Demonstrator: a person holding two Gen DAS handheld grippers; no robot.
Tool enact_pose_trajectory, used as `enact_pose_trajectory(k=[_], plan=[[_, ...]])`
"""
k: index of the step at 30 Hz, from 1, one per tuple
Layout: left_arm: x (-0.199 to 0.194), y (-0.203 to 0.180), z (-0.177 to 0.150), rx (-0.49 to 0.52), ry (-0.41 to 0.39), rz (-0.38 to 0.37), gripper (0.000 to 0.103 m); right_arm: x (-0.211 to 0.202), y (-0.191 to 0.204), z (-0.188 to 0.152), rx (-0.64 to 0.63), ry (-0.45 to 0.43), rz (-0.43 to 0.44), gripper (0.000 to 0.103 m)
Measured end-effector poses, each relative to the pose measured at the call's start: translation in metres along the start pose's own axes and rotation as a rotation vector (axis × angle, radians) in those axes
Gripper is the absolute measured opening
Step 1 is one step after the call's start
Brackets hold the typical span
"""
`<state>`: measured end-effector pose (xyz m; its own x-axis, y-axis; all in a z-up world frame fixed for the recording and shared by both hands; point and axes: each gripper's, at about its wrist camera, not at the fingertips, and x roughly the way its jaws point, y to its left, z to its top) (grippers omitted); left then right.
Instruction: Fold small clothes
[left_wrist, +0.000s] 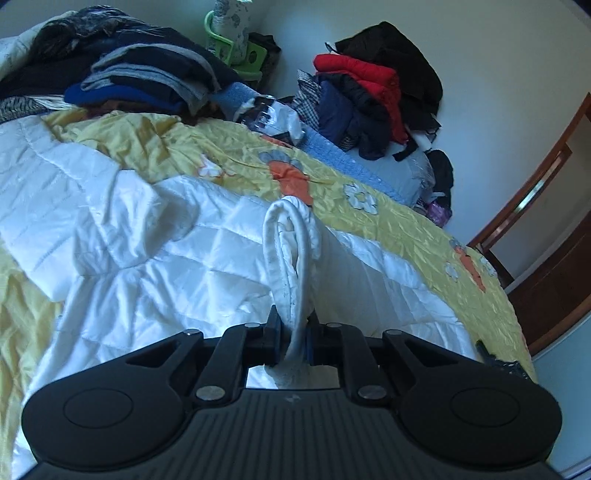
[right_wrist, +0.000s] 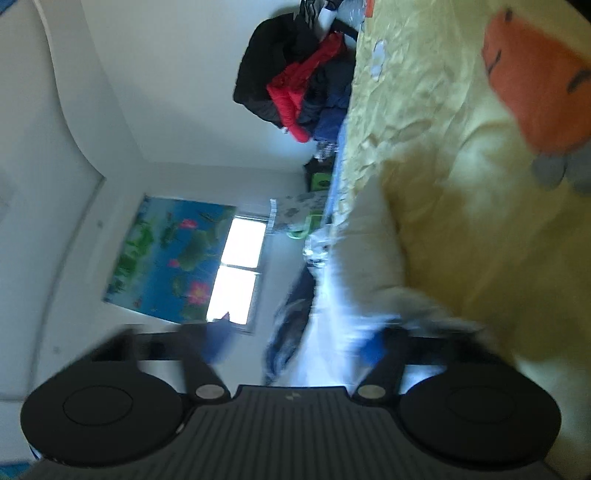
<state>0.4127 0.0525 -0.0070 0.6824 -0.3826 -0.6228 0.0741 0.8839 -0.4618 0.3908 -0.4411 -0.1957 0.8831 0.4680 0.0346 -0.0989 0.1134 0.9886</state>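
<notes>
A small white garment (left_wrist: 291, 251) with a thick rolled hem hangs up off the bed, and my left gripper (left_wrist: 293, 321) is shut on its lower end, which bunches between the blue pads. Under it lies a white and yellow quilt (left_wrist: 147, 258) with orange flowers. The right wrist view is rolled sideways and blurred, with the quilt (right_wrist: 461, 184) filling its right side. My right gripper (right_wrist: 295, 343) has its blue pads standing well apart. A blurred white fold of cloth (right_wrist: 413, 306) lies by the right-hand pad, and whether they touch I cannot tell.
A heap of dark and grey clothes (left_wrist: 147, 74) covers the bed's far left. Red, navy and black jackets (left_wrist: 365, 85) are piled at the far end by the wall, beside a green plastic stand (left_wrist: 236, 51). A wooden door (left_wrist: 546, 258) stands right. A window (right_wrist: 236, 273) and pond poster (right_wrist: 170, 254) show.
</notes>
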Motion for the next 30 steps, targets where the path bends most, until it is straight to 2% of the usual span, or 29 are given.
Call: enact_pose_trajectory(k=[2, 6, 10, 13, 17, 23, 25, 27, 29, 30], plan=[[0.0, 0.009, 0.0, -0.024, 0.003, 0.01, 0.012, 0.0, -0.006, 0.0, 0.027, 0.005, -0.017, 0.03], [0.011, 0.027, -0.007, -0.039, 0.054, 0.061, 0.012, 0.007, -0.012, -0.003, 0.012, 0.039, -0.147, 0.015], [0.027, 0.044, -0.019, -0.062, 0.104, 0.119, 0.011, 0.004, -0.011, -0.005, -0.016, 0.018, -0.178, 0.01], [0.031, 0.05, -0.023, -0.08, 0.111, 0.137, 0.011, 0.0, -0.011, -0.004, -0.017, -0.006, -0.192, 0.009], [0.042, 0.052, -0.031, -0.06, 0.164, 0.18, 0.011, 0.005, -0.007, -0.007, -0.069, 0.018, -0.229, 0.008], [0.056, 0.041, -0.041, 0.02, 0.189, 0.263, 0.012, 0.009, -0.003, -0.009, -0.114, 0.033, -0.274, 0.01], [0.056, 0.03, -0.043, 0.083, 0.17, 0.306, 0.016, 0.01, -0.004, -0.008, -0.104, 0.044, -0.262, 0.014], [0.046, 0.019, -0.042, 0.13, 0.124, 0.373, 0.027, 0.01, -0.006, -0.003, -0.065, 0.058, -0.225, 0.019], [0.025, 0.008, -0.039, 0.15, 0.005, 0.472, 0.053, 0.006, -0.006, -0.001, -0.026, 0.056, -0.197, 0.029], [0.01, 0.003, -0.039, 0.145, -0.09, 0.528, 0.062, 0.004, -0.004, -0.001, -0.022, 0.054, -0.199, 0.032]])
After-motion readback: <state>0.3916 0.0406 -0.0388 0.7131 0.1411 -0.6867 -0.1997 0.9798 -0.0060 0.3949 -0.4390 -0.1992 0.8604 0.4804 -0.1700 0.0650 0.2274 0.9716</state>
